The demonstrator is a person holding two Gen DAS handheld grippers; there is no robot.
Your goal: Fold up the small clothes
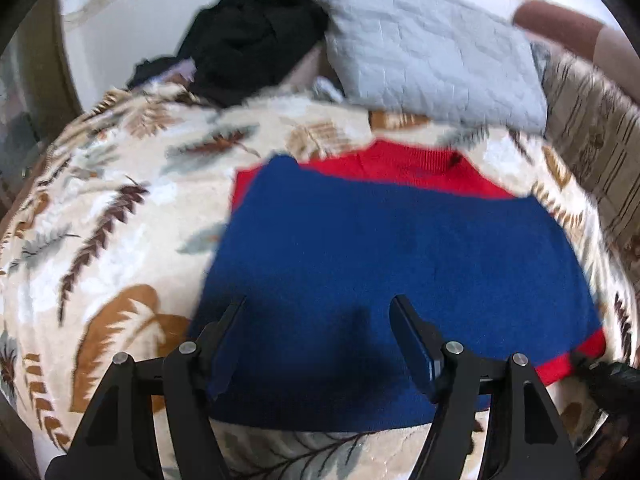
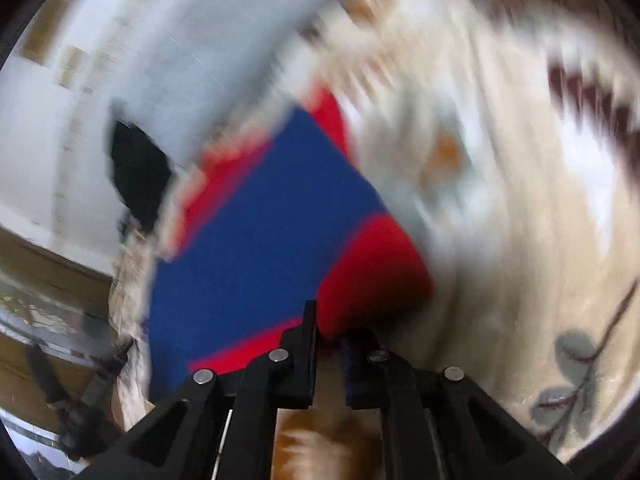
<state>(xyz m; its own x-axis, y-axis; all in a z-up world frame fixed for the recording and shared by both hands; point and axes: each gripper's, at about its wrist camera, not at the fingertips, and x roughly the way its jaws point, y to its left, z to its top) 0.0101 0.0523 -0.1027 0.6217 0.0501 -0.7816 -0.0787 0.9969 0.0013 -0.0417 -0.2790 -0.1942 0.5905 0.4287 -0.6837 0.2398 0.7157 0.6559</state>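
Our right tool pinches the sweater hem thinly and may slip; our left tool hangs apart.

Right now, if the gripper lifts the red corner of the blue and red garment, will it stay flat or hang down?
The blue and red garment is likely floppy: it lies flat, following the soft patterned blanket. It looks thick and knit-like, so probably not slippery. The right gripper pinches only a red corner, so the rest would probably hang.
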